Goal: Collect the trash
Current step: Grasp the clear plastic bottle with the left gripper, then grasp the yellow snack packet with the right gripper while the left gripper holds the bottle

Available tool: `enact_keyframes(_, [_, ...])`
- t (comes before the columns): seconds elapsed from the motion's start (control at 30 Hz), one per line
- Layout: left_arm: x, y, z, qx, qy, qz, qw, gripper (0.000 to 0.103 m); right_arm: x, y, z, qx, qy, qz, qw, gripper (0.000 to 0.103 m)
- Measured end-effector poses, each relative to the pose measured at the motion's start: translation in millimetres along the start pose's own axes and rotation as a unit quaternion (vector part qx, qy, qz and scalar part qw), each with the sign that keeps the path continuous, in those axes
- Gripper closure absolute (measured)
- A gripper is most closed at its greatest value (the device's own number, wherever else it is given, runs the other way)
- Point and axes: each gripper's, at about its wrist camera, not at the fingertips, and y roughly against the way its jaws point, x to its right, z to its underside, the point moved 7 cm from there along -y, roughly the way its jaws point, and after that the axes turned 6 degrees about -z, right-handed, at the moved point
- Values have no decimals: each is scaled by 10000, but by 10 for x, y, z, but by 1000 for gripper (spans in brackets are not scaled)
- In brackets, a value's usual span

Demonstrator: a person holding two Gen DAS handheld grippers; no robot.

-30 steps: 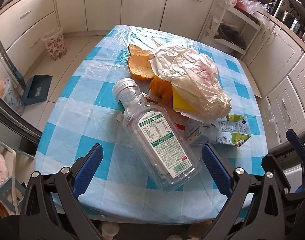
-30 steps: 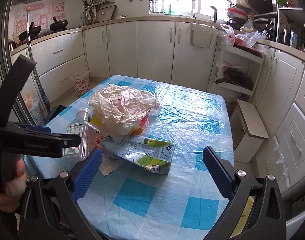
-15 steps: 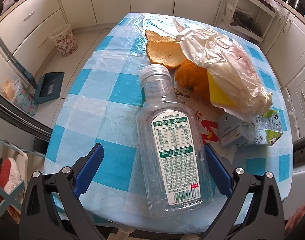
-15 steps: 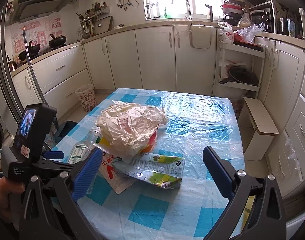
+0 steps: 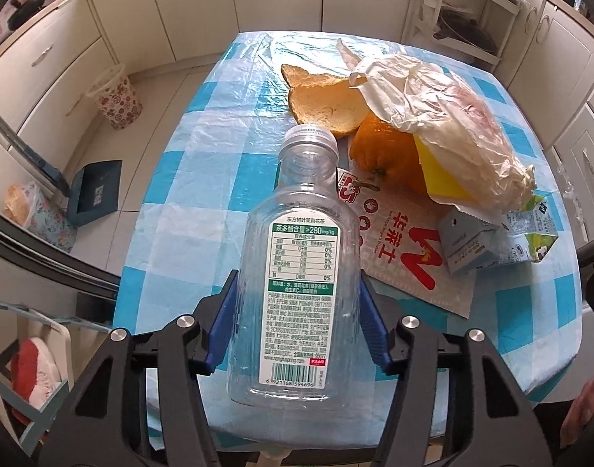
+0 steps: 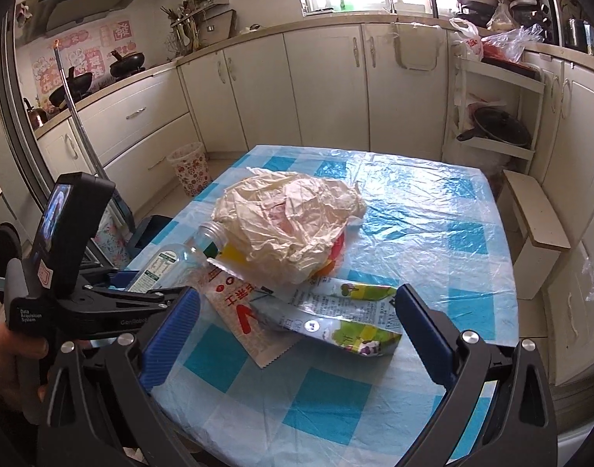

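My left gripper (image 5: 297,315) is shut on an empty clear plastic bottle (image 5: 293,272) with a green and white label, its blue pads pressing both sides near the base. The bottle also shows in the right wrist view (image 6: 168,260). Behind it on the blue checked table (image 5: 188,179) lie orange peel (image 5: 324,101), an orange (image 5: 386,151), a crumpled plastic bag (image 5: 441,116), a red and white wrapper (image 5: 402,257) and a flattened milk carton (image 5: 495,245). My right gripper (image 6: 293,334) is open above the table's near edge, in front of the carton (image 6: 336,319).
A floral waste bin (image 5: 116,97) stands on the floor left of the table, also in the right wrist view (image 6: 190,167). A blue dustpan (image 5: 94,190) lies on the floor. White cabinets ring the room. A small white stool (image 6: 534,229) stands right of the table.
My left gripper has moved in around the bottle and shut on its lower body. My right gripper has shifted slightly and stays open.
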Motion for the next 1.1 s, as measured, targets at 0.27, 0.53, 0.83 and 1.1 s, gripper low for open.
enact_keyframes(0.27, [-190, 137, 33, 253, -127, -93, 9996, 51, -520, -277, 71, -241, 873, -594, 9941, 53])
enact_keyframes(0.53, [-399, 82, 116, 159, -158, -4, 9997, 51, -810, -665, 164, -508, 1927, -377, 9792, 70])
enact_keyframes(0.83, [-461, 76, 128, 125, -48, 165, 9998, 50, -560, -869, 6, -530, 1654, -274, 9844, 94])
enact_keyframes(1.1, [-431, 85, 101, 152, -47, 167, 9997, 50, -460, -715, -108, -292, 1096, -646, 9914, 98])
